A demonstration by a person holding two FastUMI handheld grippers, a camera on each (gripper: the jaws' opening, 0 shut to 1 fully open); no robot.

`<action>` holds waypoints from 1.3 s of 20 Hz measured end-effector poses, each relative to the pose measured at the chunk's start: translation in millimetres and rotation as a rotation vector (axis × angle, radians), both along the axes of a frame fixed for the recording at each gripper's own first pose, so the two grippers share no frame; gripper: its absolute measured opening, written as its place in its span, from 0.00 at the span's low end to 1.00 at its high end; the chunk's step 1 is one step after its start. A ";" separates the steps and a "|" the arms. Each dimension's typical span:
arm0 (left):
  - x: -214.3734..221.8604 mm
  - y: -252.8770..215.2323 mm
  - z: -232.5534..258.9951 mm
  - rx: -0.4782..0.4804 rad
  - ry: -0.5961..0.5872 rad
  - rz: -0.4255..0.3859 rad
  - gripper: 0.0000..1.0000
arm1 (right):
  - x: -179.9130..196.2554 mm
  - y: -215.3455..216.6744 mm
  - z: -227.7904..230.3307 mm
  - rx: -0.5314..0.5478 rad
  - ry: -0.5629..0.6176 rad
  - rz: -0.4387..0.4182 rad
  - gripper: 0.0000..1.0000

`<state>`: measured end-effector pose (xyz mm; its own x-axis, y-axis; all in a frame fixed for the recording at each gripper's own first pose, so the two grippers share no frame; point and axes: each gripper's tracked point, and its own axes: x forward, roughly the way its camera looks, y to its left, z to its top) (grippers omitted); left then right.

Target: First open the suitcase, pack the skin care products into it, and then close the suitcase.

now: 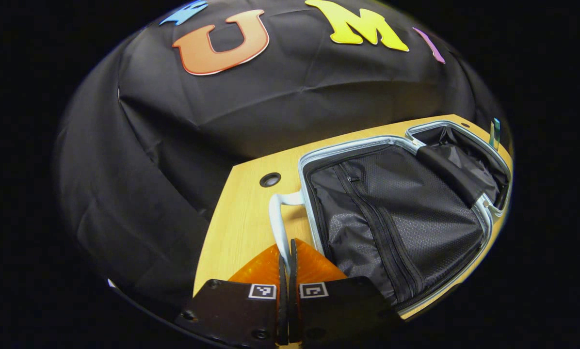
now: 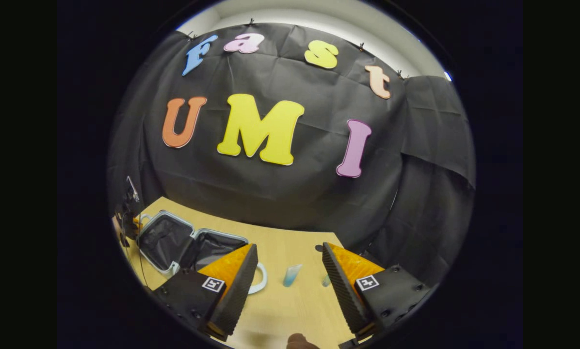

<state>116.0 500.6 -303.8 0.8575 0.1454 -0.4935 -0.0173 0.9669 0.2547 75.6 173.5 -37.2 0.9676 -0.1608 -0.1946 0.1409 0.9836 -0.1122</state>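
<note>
My right tool (image 2: 290,286) is spread wide, the tube (image 2: 292,275) standing at twelve o'clock between its fingers. The left tool (image 1: 286,271) pinches the suitcase handle (image 1: 278,218).

Your right gripper's (image 2: 289,283) near finger hides part of the suitcase (image 2: 173,242); the small item (image 2: 325,280) beside the far finger is too blurred to identify.

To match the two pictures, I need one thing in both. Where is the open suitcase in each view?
Left gripper view: the suitcase lies open at the right on the table, just beyond the closed fingers, which pinch its pale handle.
Right gripper view: it lies at the lower left, partly behind the near finger.
Shared landmark: the pale rim around both halves.
</note>
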 end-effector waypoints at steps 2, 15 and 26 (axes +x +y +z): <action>1.2 -1.8 -2.2 -0.019 -0.012 -0.008 0.07 | -0.1 3.2 0.3 -0.016 0.001 0.012 0.79; -15.8 -24.9 56.2 0.017 -0.117 0.019 0.98 | 4.9 -15.4 -13.8 0.017 0.005 0.059 0.80; -36.3 -274.9 113.8 -0.118 -0.214 -0.149 0.99 | 10.1 -76.1 -44.0 0.046 0.005 0.140 0.80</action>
<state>79.7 225.7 -190.1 0.9516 -0.0379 -0.3049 0.0861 0.9855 0.1463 85.8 97.4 -81.2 0.9789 -0.0155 -0.2036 0.0019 0.9978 -0.0666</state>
